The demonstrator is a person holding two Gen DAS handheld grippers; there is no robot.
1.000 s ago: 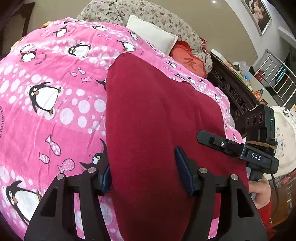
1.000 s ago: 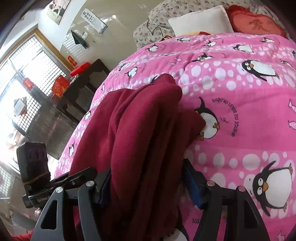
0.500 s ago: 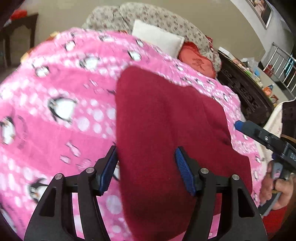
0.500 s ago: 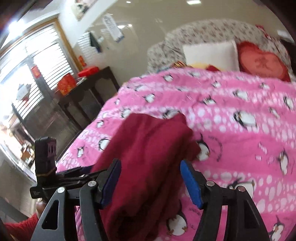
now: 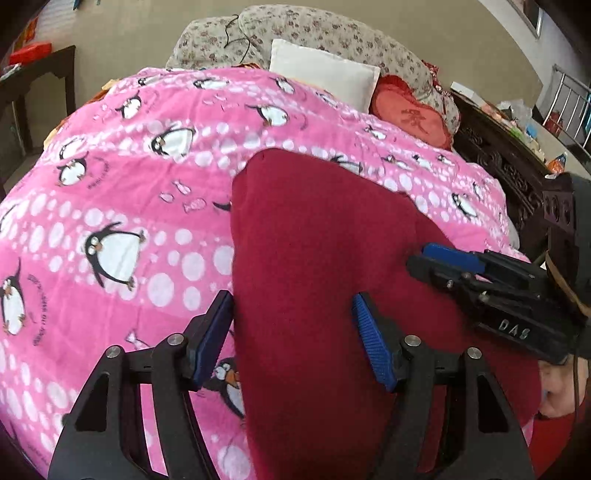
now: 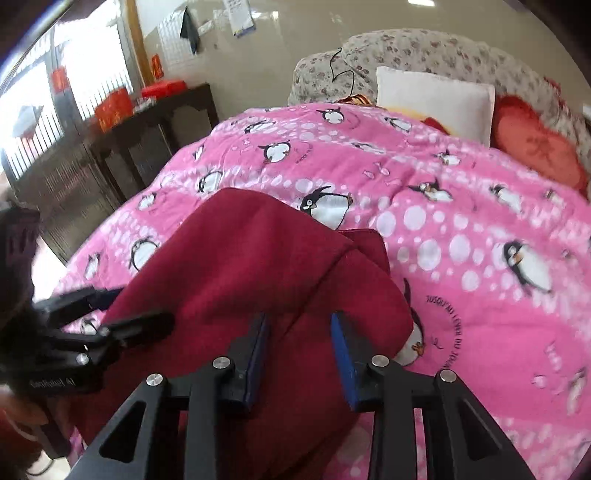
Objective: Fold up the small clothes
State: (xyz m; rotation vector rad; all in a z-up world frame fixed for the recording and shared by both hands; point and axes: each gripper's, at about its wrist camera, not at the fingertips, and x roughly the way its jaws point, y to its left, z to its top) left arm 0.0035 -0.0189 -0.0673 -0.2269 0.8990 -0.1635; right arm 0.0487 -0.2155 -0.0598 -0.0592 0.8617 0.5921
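Dark red garment (image 5: 317, 266) lies folded on pink penguin blanket (image 5: 129, 184), 6 o'clock. Left gripper (image 5: 291, 332) jaws just widened, astride its edge, no pinch. Right gripper (image 6: 299, 354) jaws just narrowed over cloth, gap visible.

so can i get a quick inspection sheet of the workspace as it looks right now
surface: pink penguin blanket spread over a bed, bumpy, not flat.
job's things: dark red garment lying on the blanket, near side folded over into a thick layered edge.
clutter: white pillow, red heart cushion and floral bedding at the head end.
grippers: left claw open, straddling the garment's left edge, its jaws have just been opening. right claw over the fold, pads apart and not pressing, its jaws have just been closing.
cables: thin black cord on the floral bedding.
surroundings: dark wooden cabinet with red boxes by a bright window.
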